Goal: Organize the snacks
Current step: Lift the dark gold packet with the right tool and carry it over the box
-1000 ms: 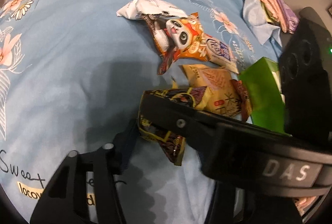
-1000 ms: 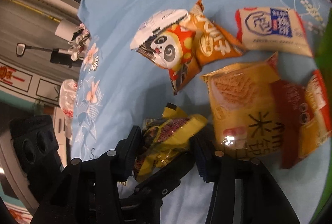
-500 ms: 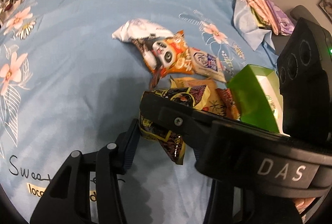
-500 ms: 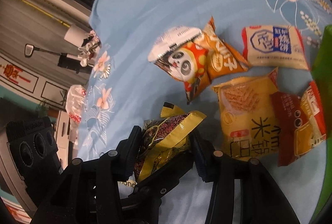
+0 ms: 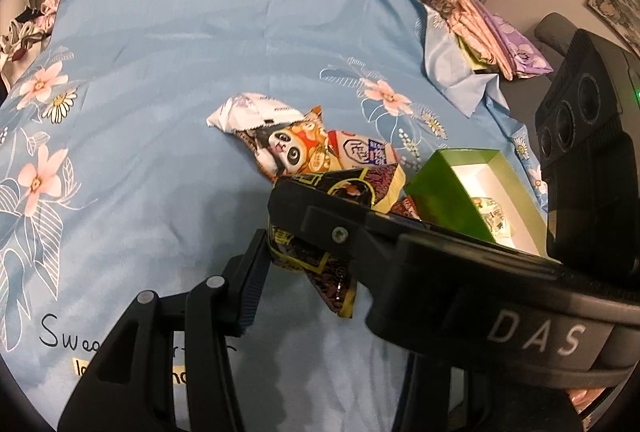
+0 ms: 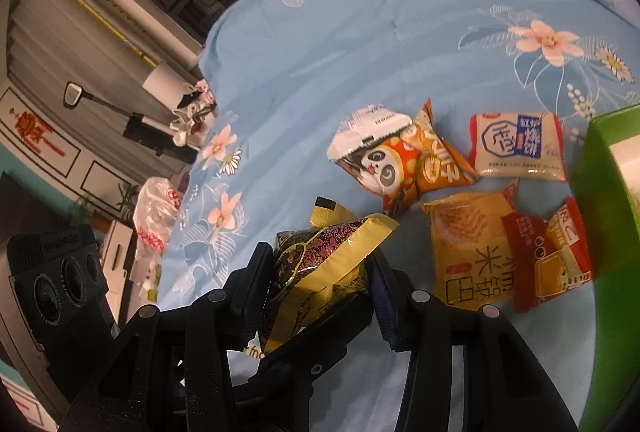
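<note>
Both grippers hold one yellow-and-black snack packet (image 5: pixel 320 264) (image 6: pixel 320 272) above the blue bedspread. My left gripper (image 5: pixel 296 252) is shut on it; the right gripper's arm crosses in front. My right gripper (image 6: pixel 320 280) is shut on it too. Loose snacks lie beyond: a panda packet (image 6: pixel 384 168) (image 5: pixel 288 148), a white-and-blue packet (image 6: pixel 516 148), a yellow cracker packet (image 6: pixel 468 244) and a red packet (image 6: pixel 548 256). A green box (image 5: pixel 476 200) (image 6: pixel 600 232) stands open at the right with one wrapped snack (image 5: pixel 494 218) inside.
The blue flowered bedspread (image 5: pixel 160 112) covers the whole surface. Folded floral cloths (image 5: pixel 492 36) lie at its far right corner. A plastic bag (image 6: pixel 154 216) and a small bundle (image 6: pixel 192 112) sit at the bed's left edge.
Both grippers have risen and pulled back with the yellow-and-black packet held between them, so more of the bed and the green box's inside now show.
</note>
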A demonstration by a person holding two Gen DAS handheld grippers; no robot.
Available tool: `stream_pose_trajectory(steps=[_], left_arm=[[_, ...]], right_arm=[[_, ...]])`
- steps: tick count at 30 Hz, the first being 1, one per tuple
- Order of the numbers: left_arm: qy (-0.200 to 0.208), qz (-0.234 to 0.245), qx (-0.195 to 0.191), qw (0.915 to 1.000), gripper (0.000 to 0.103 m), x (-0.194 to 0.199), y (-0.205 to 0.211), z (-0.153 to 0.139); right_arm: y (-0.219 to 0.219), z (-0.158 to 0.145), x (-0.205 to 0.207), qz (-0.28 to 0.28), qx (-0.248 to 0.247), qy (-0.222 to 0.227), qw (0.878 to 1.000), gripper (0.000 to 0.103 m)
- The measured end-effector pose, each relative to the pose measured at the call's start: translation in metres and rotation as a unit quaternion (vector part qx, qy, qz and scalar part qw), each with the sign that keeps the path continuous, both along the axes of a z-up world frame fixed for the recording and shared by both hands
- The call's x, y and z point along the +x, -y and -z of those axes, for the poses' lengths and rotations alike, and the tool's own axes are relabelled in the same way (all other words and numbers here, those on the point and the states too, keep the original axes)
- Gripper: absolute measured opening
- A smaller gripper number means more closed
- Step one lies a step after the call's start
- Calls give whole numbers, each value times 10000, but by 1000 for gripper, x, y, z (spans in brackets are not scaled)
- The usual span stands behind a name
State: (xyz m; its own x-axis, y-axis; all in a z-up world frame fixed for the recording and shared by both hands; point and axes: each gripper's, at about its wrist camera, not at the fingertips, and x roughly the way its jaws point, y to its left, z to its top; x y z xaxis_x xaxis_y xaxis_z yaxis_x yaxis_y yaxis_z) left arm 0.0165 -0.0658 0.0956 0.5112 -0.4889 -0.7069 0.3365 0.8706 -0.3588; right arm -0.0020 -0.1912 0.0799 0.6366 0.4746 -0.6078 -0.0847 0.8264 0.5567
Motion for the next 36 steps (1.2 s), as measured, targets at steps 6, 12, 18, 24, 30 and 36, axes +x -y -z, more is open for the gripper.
stream_pose_trajectory(steps=[6,12,18,24,30,36], left_arm=[[143,39,-45,9999,47,-3,2,-6],[144,49,-73,9999,47,-3,3,-5],[171,59,-92,9998,48,-6,1,-6],[296,98,-136,9994,48,-10,2,-12],[575,188,-100,9981,48,-18,14,-27],[954,457,-79,9944,48,-26,36,-47]], right_arm=[[2,-7,-6,50,-45,141,9999,50],[3,-9,-7,63,-71,151,9998,49],[3,-8,-7,65,-93,160,9998,50],[5,-14,-13,101,-144,260,9995,50],[15,-28,-26,253,-192,484,9983,50],[35,-48,-46,562,-189,841,9947,50]])
